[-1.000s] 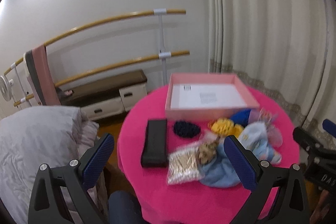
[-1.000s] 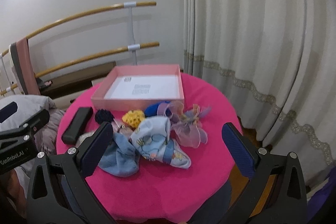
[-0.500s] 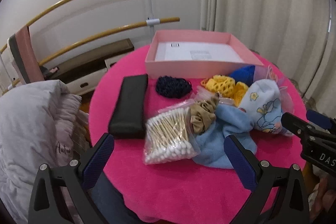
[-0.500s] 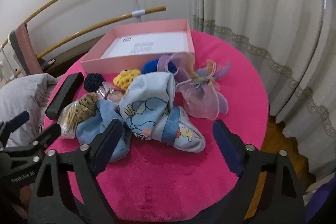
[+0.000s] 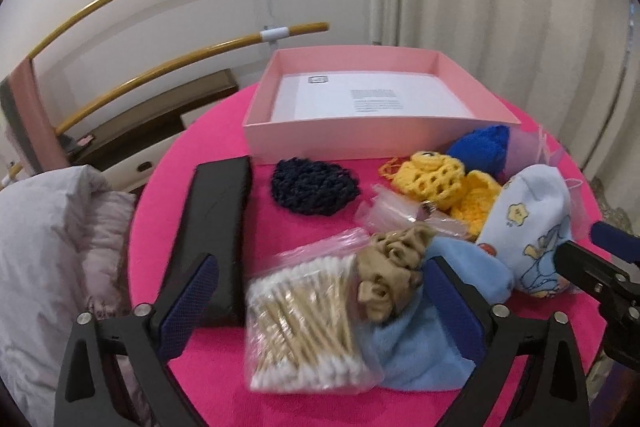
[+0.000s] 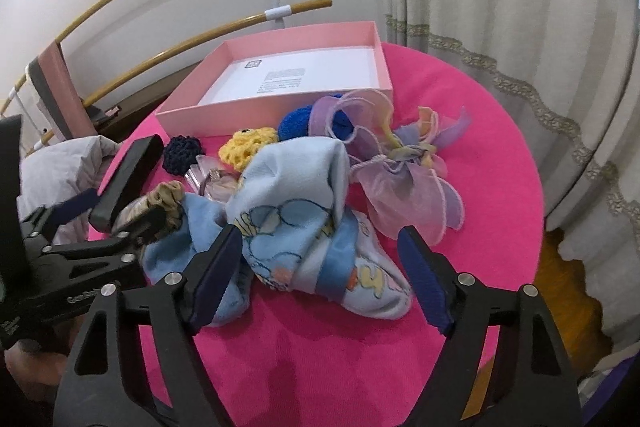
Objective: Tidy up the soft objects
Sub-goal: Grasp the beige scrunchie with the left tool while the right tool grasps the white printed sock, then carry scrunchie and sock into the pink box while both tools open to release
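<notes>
While both grippers hang over the pink table [image 5: 208, 131], left gripper [image 5: 320, 301] jaws are closing, bag of cotton swabs [image 5: 304, 331] and tan scrunchie [image 5: 390, 267] between them, pads not touching. Right gripper [image 6: 320, 267] jaws are closing around printed blue cloth [image 6: 296, 211], no contact seen. Pink box [image 5: 360, 143] sits at 12 o'clock of the pile, black case [image 5: 218, 227] at 9, sheer pouch [image 6: 404, 183] at 3.

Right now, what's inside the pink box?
Inside the pink box only a white sheet with small printed text lies flat on the bottom; no soft things are in it. Whatever is under the sheet is covered.
</notes>
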Motion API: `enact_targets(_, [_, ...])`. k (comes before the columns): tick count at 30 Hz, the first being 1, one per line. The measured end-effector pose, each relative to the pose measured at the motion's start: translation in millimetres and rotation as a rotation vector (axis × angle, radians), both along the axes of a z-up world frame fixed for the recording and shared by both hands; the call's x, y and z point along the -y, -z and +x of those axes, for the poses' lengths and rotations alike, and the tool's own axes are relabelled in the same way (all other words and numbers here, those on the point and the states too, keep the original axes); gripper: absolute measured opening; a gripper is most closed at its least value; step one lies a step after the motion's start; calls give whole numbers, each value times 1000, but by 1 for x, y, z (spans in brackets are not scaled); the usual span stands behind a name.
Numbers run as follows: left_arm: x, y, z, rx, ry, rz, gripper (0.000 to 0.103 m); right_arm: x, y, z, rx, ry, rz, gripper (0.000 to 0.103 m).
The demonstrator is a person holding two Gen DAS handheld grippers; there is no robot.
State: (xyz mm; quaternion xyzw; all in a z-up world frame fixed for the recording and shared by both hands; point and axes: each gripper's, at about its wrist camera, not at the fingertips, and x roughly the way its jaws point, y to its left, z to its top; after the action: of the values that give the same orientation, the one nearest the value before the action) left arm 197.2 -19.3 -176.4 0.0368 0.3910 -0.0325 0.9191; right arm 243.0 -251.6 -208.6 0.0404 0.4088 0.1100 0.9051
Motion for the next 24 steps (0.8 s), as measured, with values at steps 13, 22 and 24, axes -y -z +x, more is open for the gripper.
enact_targets(13, [1, 26, 24, -48, 106, -44, 48, -18, 12, 34, -48, -63, 9, 62])
enact_targets(22, [-17, 17, 21, -62, 115, -123, 19, 2, 1, 24, -29, -89, 140, 42])
enact_targets(24, [-19, 13, 18, -57, 106, -125, 19, 5, -5, 22, -21, -93, 155, 42])
